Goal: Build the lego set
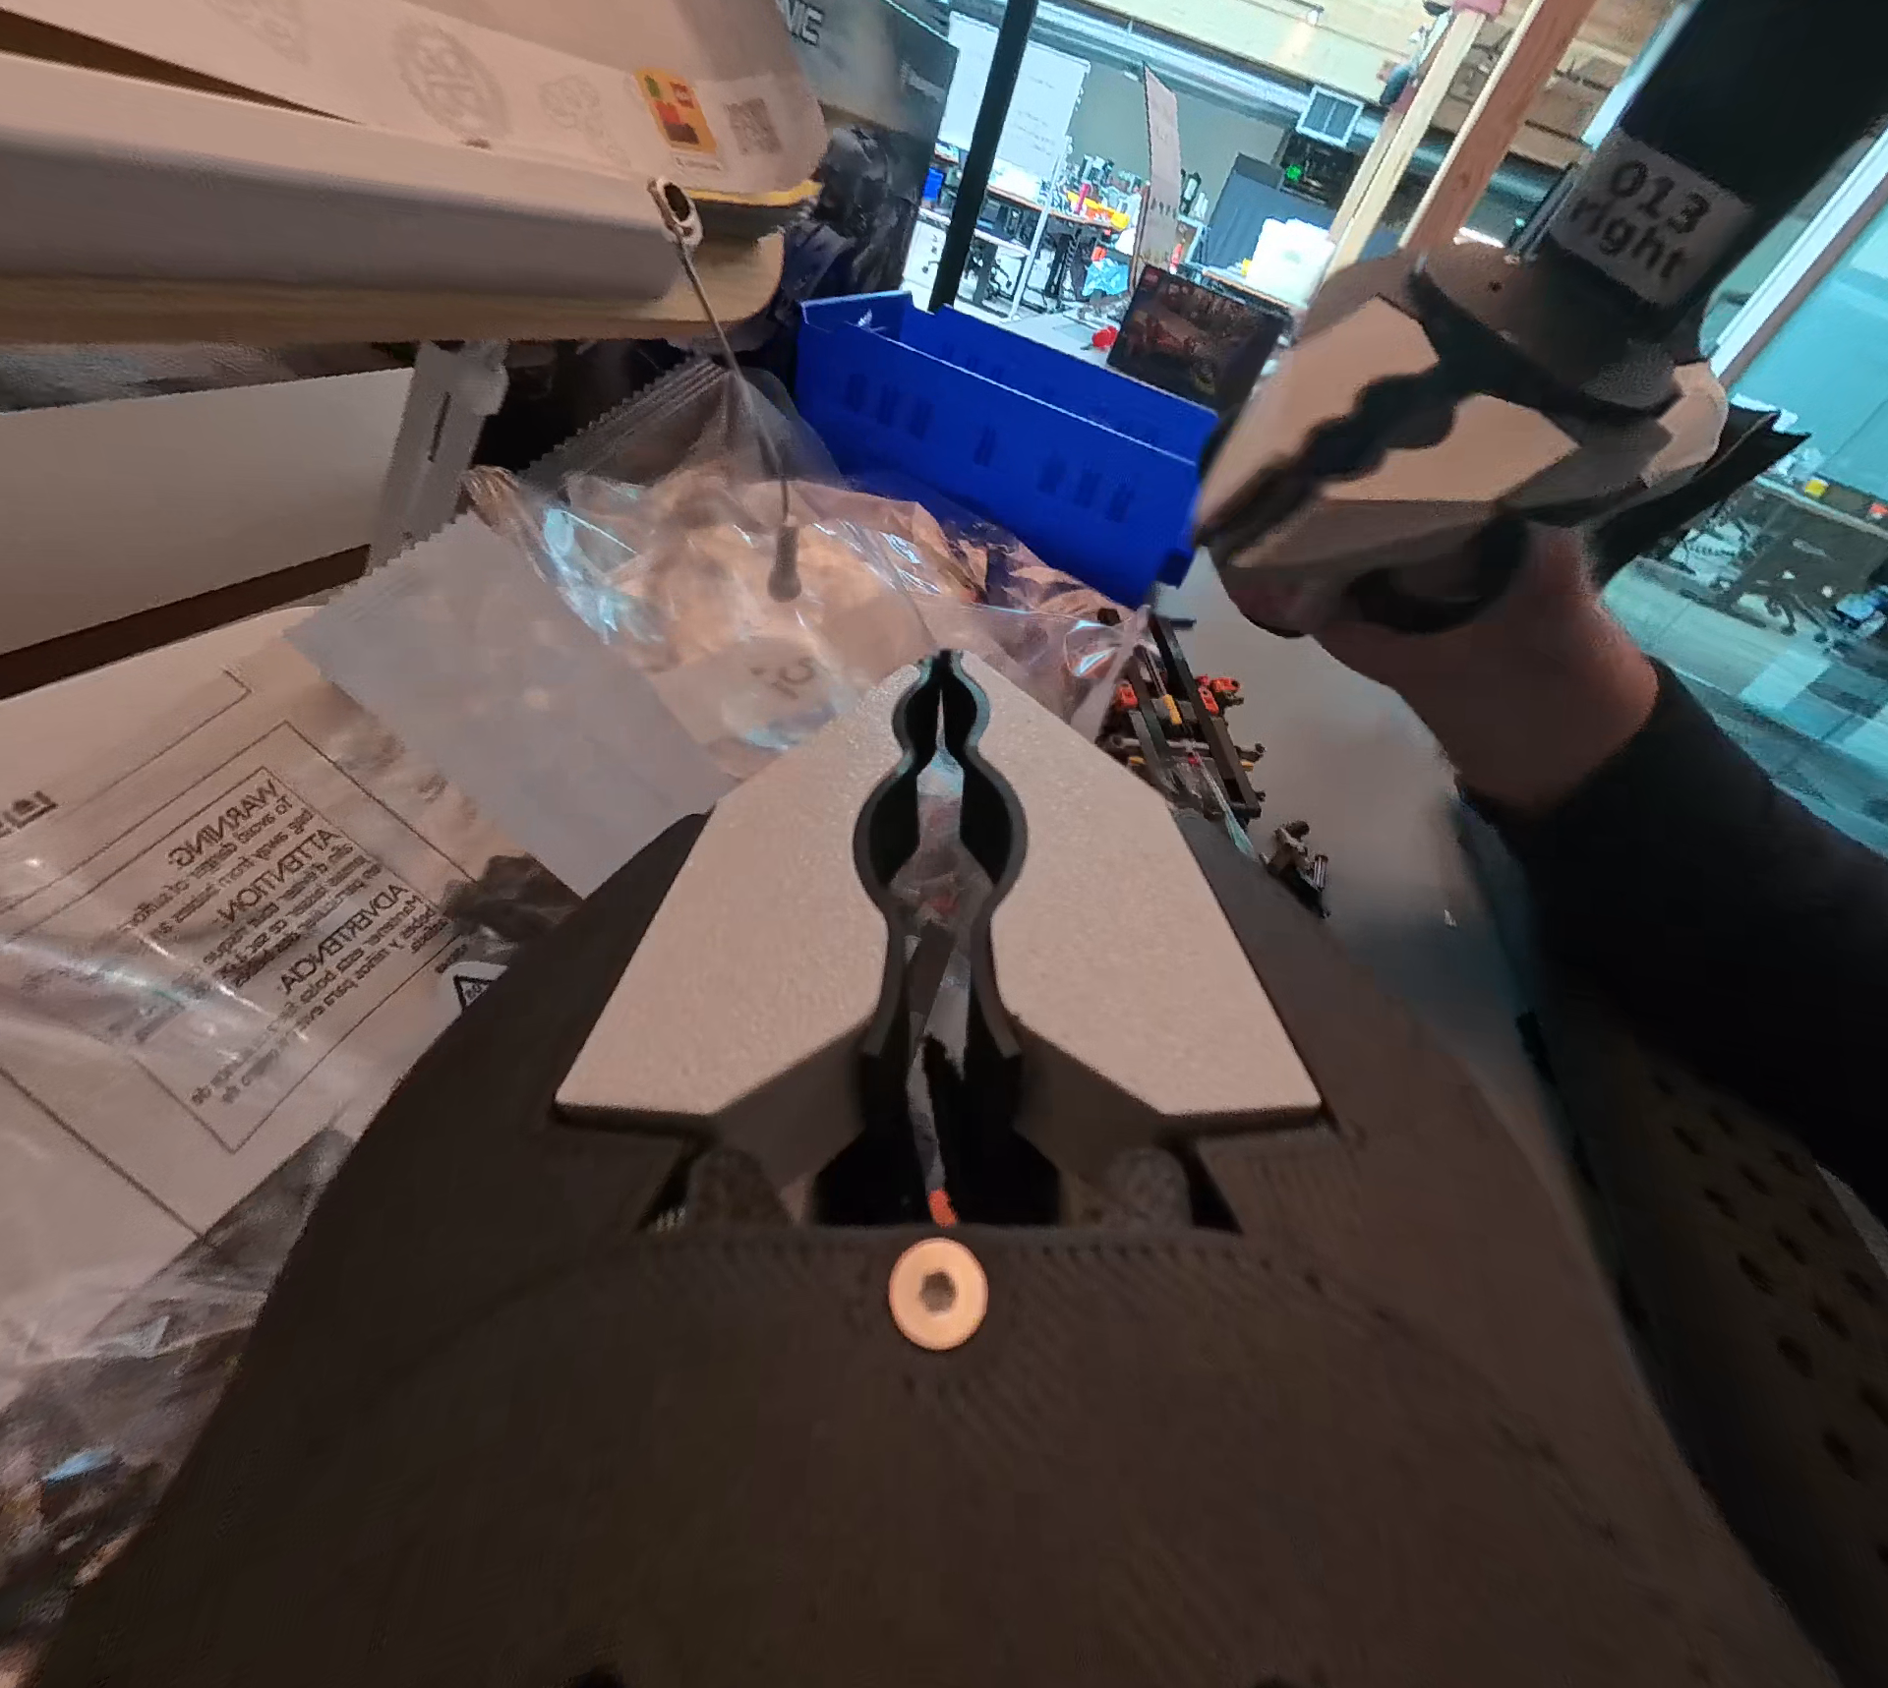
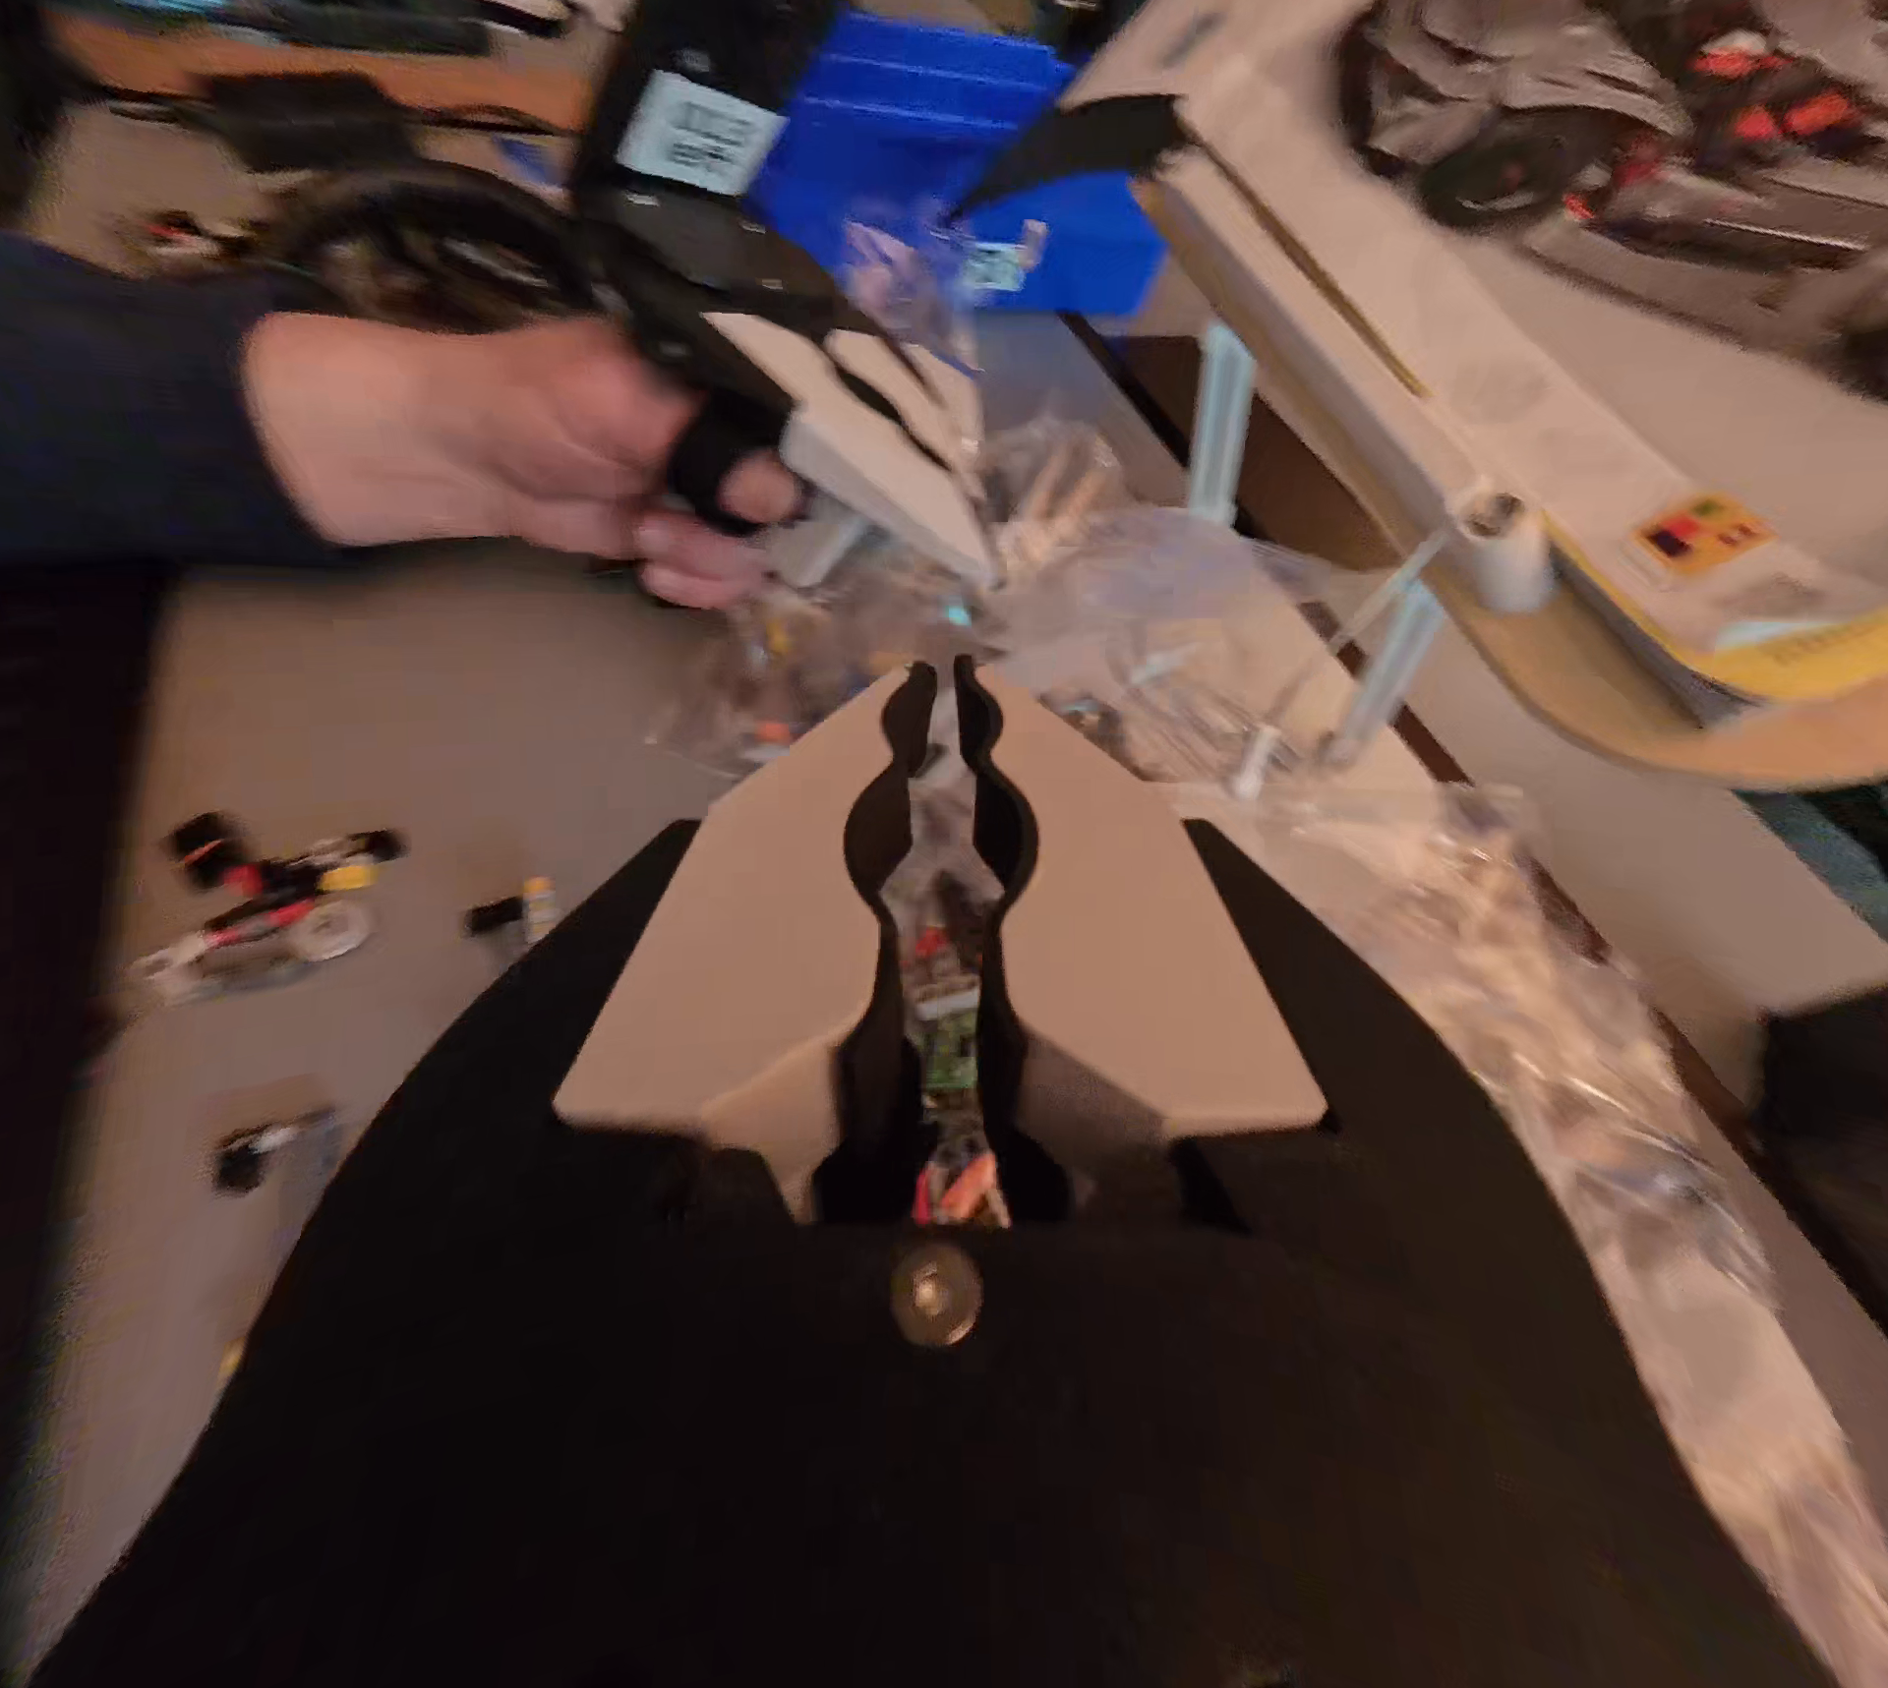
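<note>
- The left gripper, centre of its own view, has its fingers pressed together at the tips, apparently pinching the clear plastic bag of pieces.
- The right gripper is nearly closed on the same crinkled bag; blur hides the exact hold.
- Both seem set to tear it open.
- Lower left in the right view, a small partly built assembly and loose pieces lie on the table.
- Upper right, the instruction booklet sits on a stand; behind is a blue bin.
- I judge the build barely begun: several bags remain sealed.
</note>
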